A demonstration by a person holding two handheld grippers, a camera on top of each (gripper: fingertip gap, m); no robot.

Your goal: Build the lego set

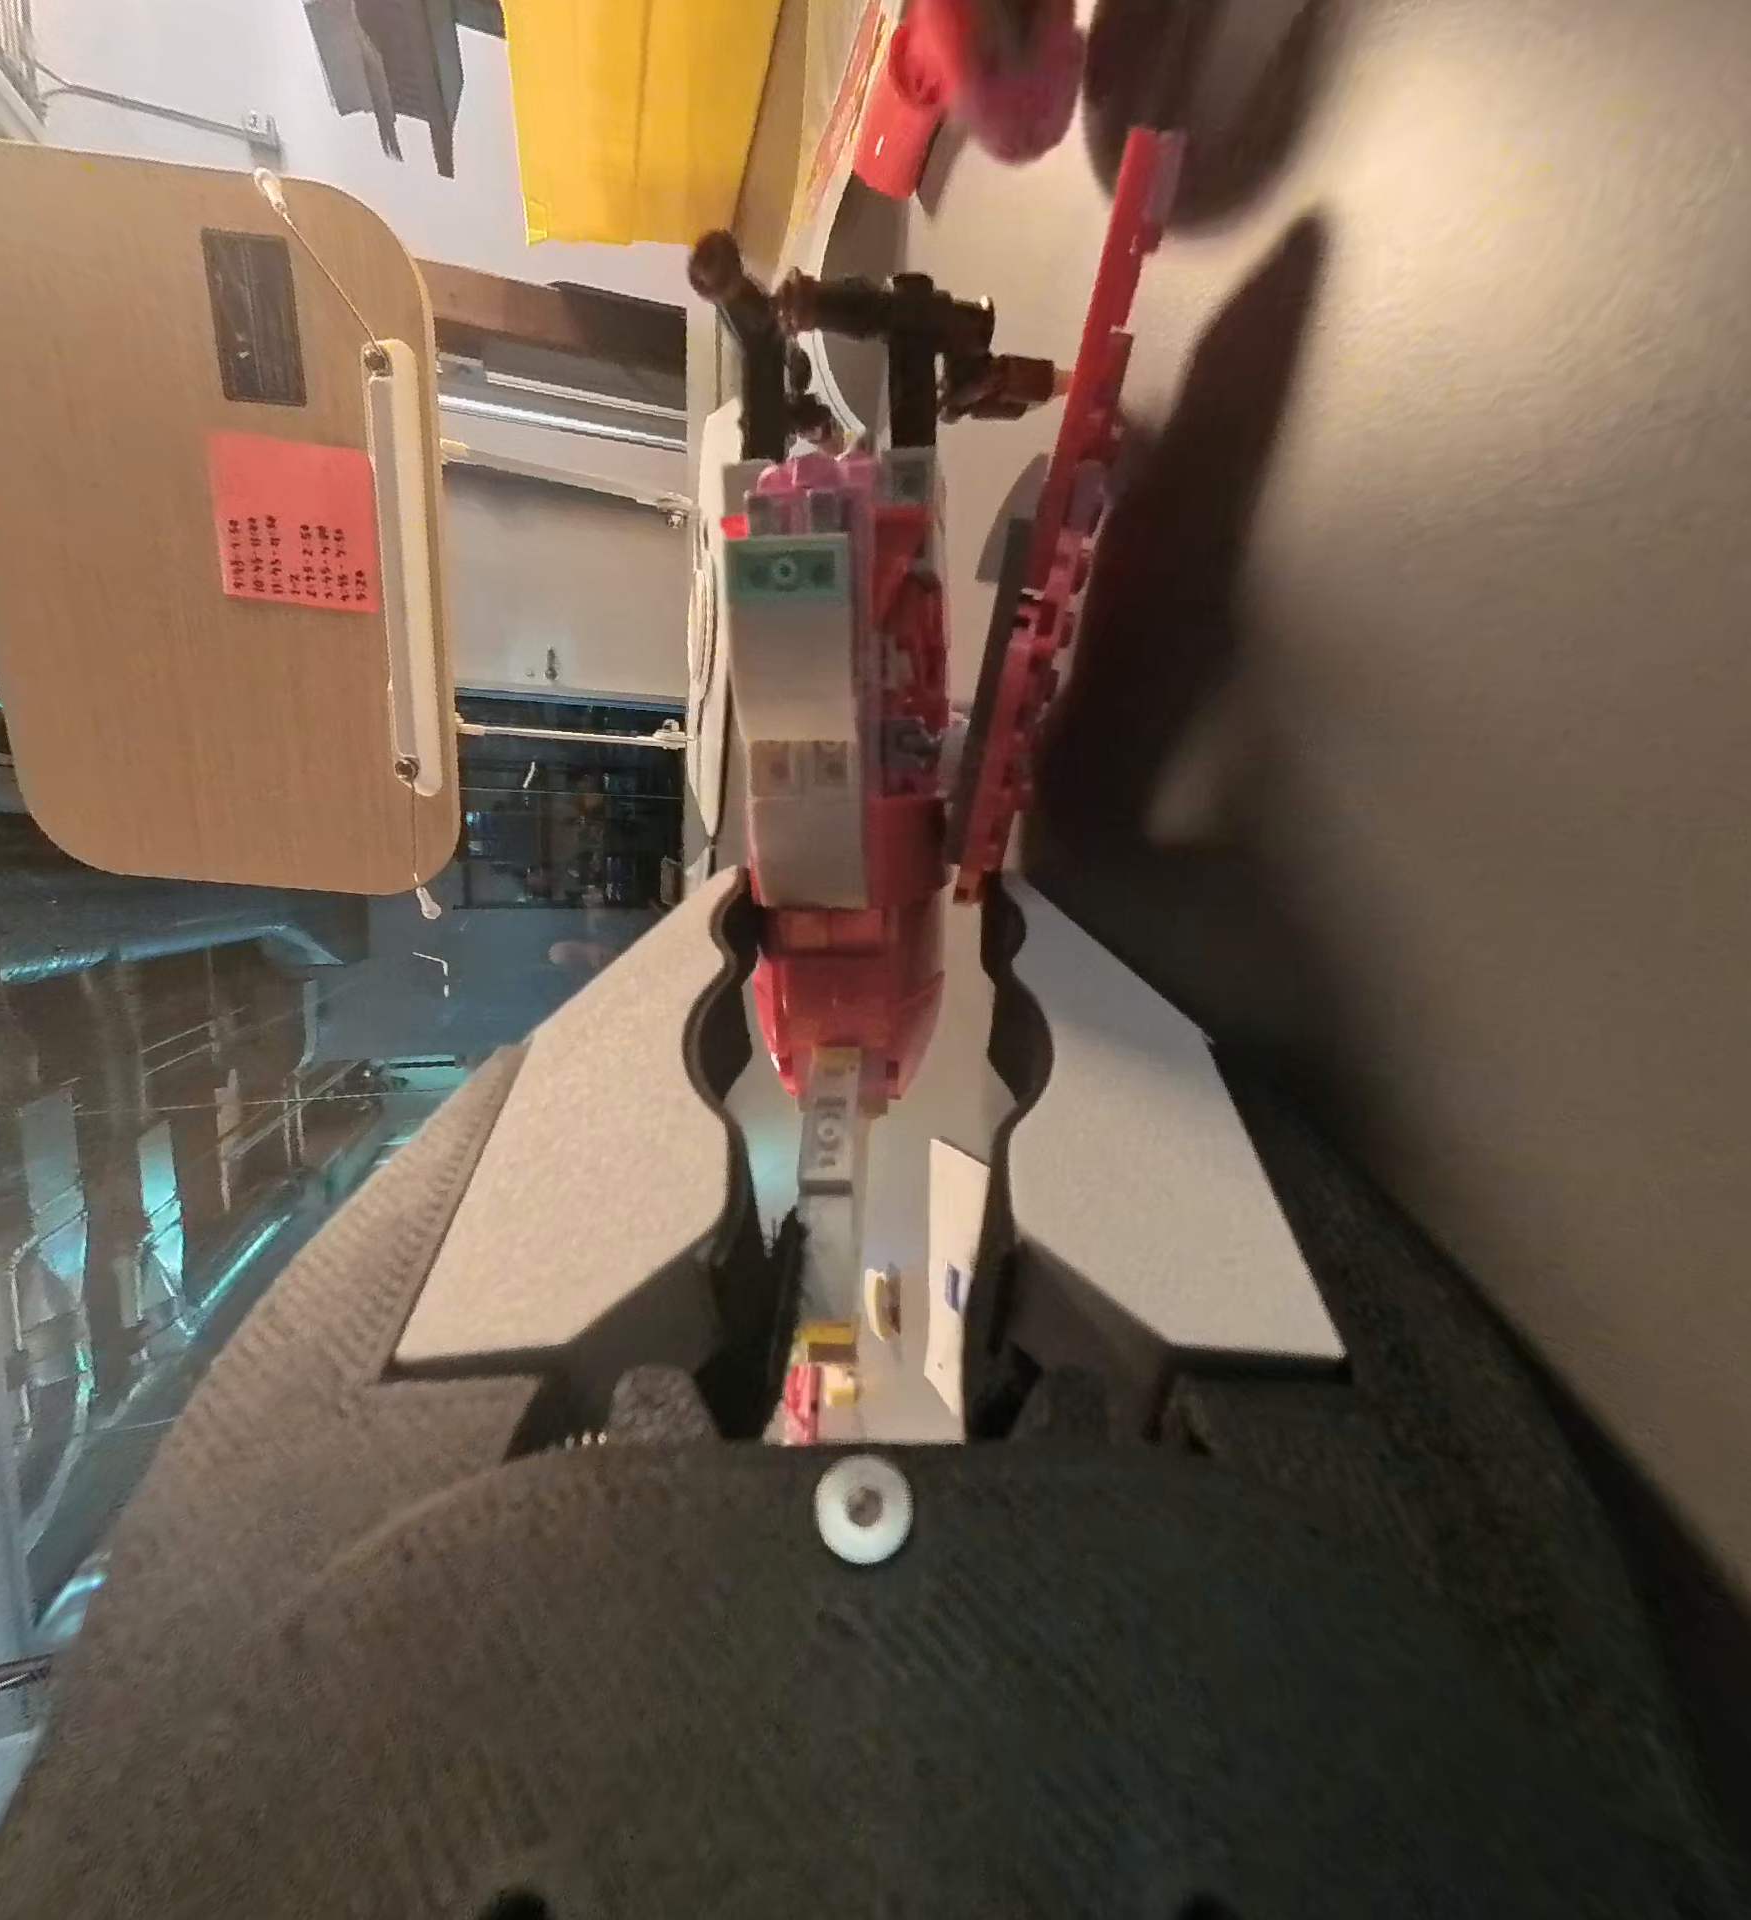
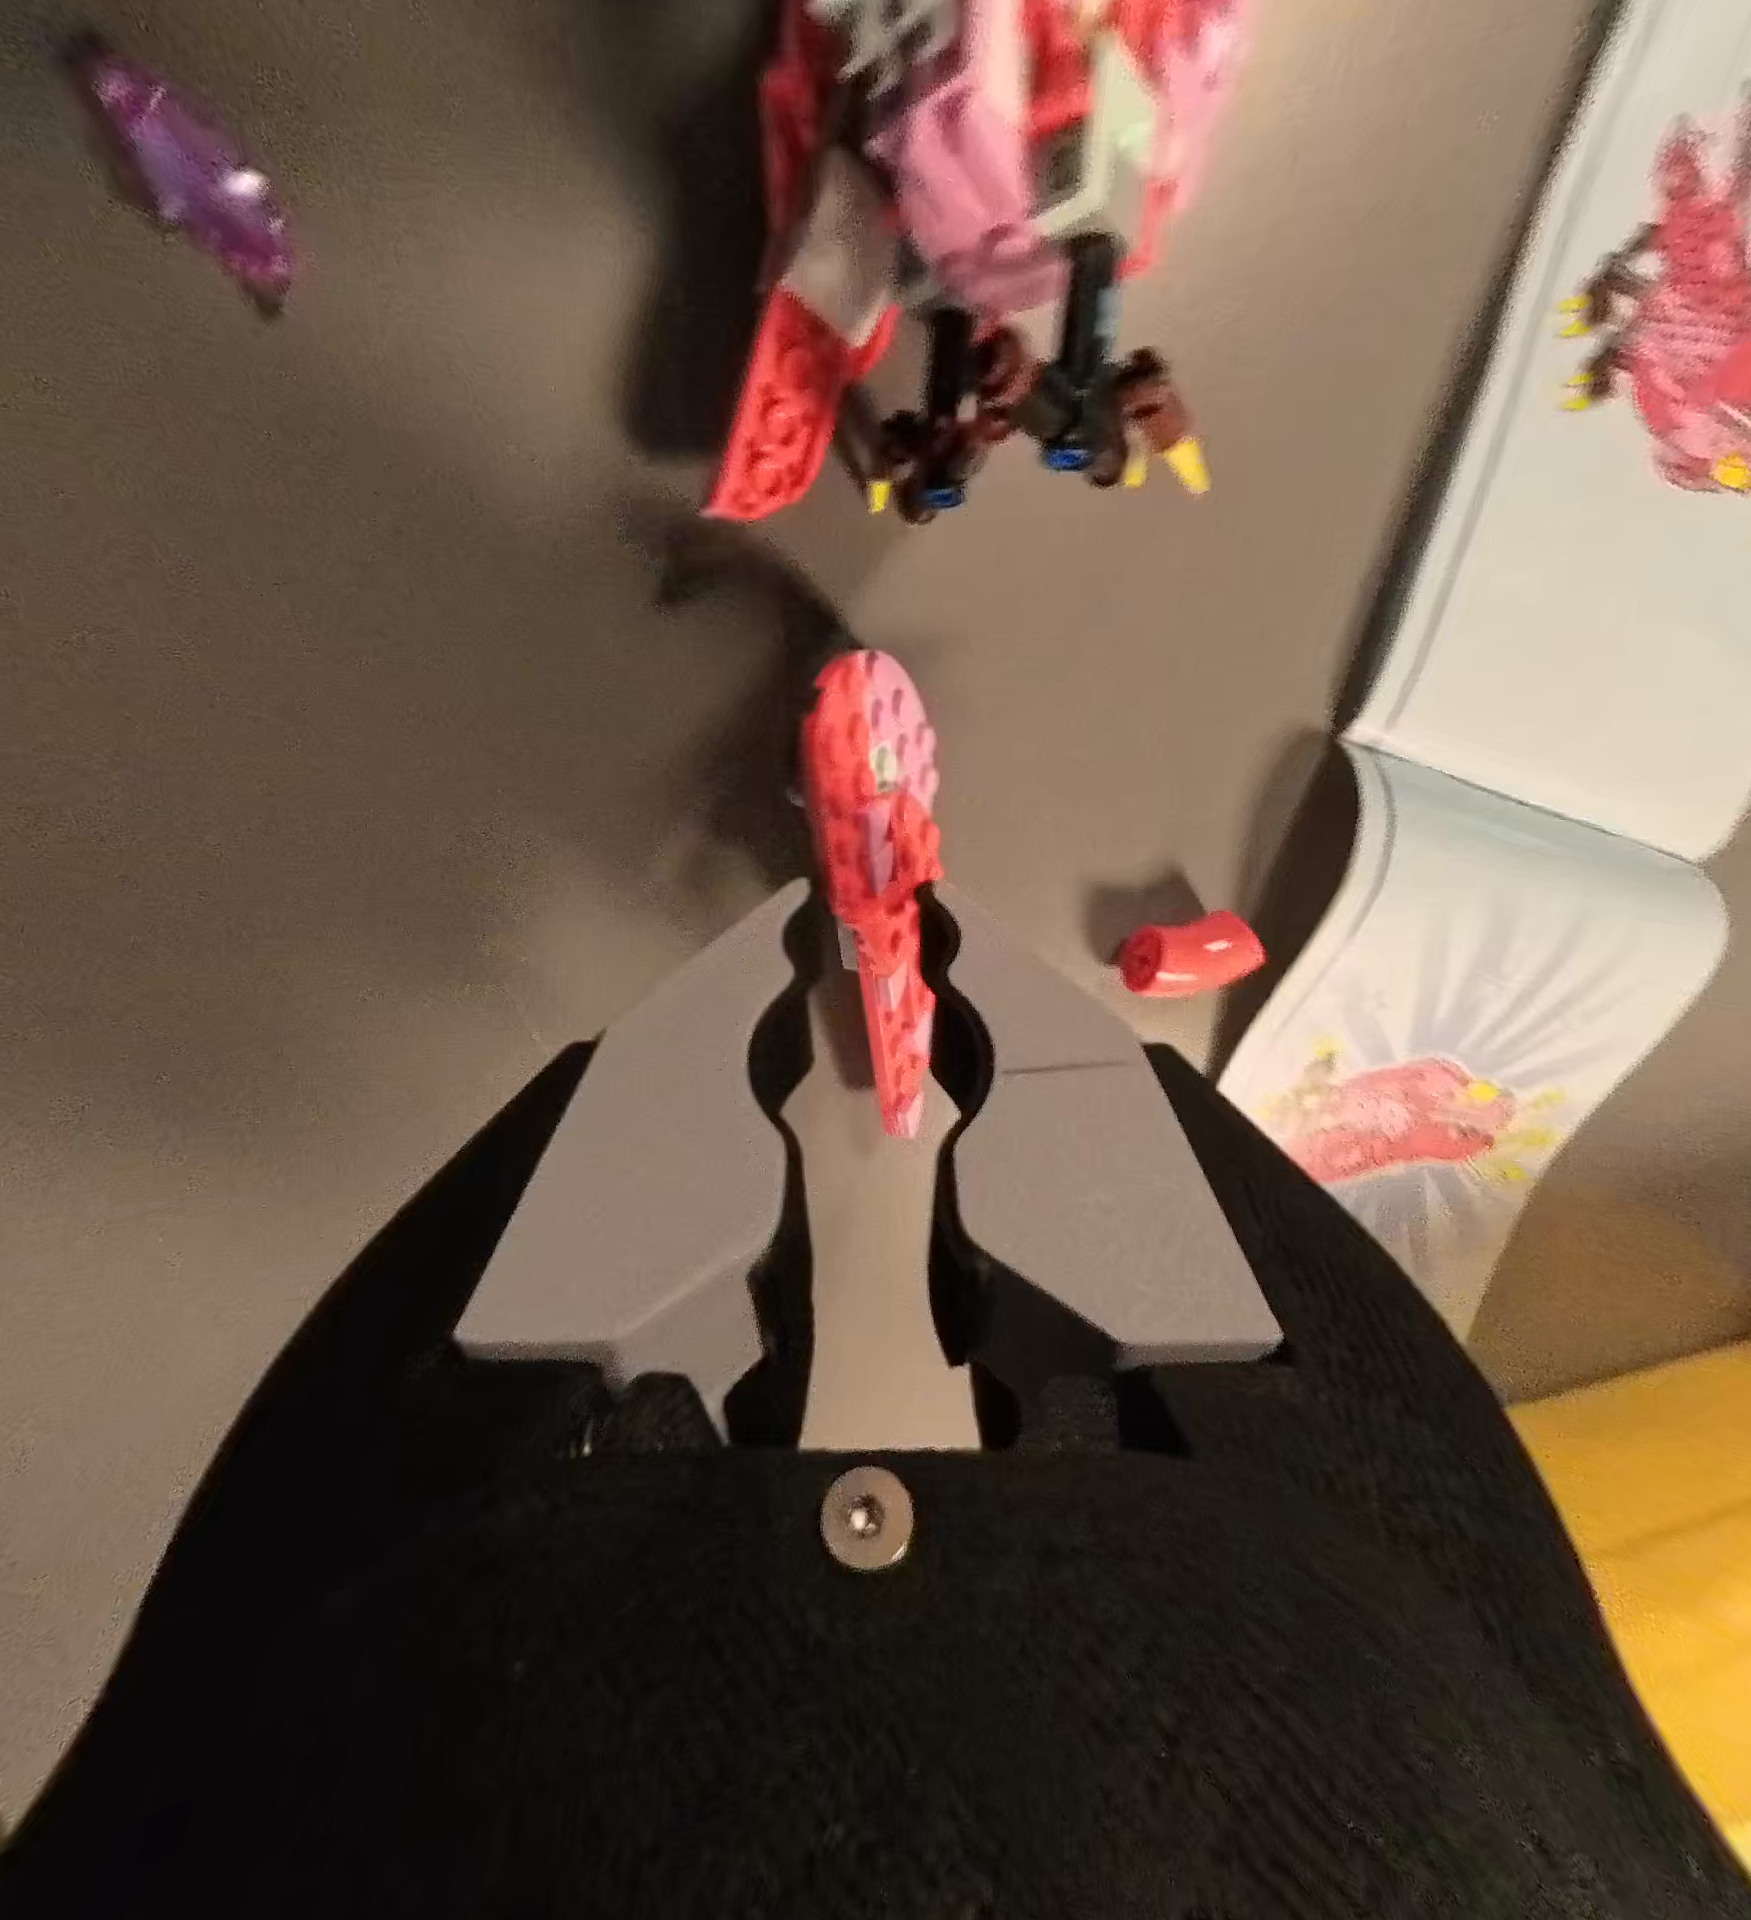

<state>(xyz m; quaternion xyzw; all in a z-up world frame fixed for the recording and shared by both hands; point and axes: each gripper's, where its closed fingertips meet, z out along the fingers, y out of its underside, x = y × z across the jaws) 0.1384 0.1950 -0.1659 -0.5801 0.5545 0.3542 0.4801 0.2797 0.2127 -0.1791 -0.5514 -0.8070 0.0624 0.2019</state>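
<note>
The left gripper [image 1: 855,925] pinches the brick bird's [image 1: 829,727] red body; the right gripper's [image 2: 871,935] fingers apparently pinch a red studded wing [image 2: 876,831]. Blur hides the contact. A thin edge-on grip could let the wing twist and drop onto the table [image 2: 331,727].

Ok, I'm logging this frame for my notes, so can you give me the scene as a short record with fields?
Surface: grey table
Left tool: shut on red brick bird, legs pointing away
Right tool: shut on red studded wing plate, held edge-on
Nearby: curved red brick, purple crystal piece, instruction booklet
</note>
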